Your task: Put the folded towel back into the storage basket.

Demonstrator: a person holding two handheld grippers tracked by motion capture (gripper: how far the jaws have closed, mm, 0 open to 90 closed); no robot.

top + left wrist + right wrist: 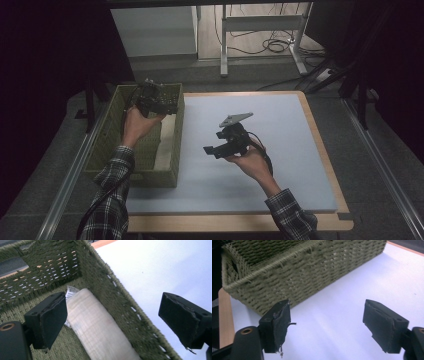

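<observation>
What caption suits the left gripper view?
Open left gripper above a green woven basket holding a rolled cream cloth.

Dim, dark-edged high view; bright white mat (352, 302) between the right tongs, basket (294, 267) beyond perhaps slightly blurry.

- The pale mat (260, 170) on the worktop (325, 165) lay bare from the basket (172, 165) across to its right edge, open room for either hand.
- The woven basket walls stood as a barrier at the mat's left side.
- Inside, a rolled cream cloth (100, 335) lay along the right wall, leaving bare floor to its left.
</observation>
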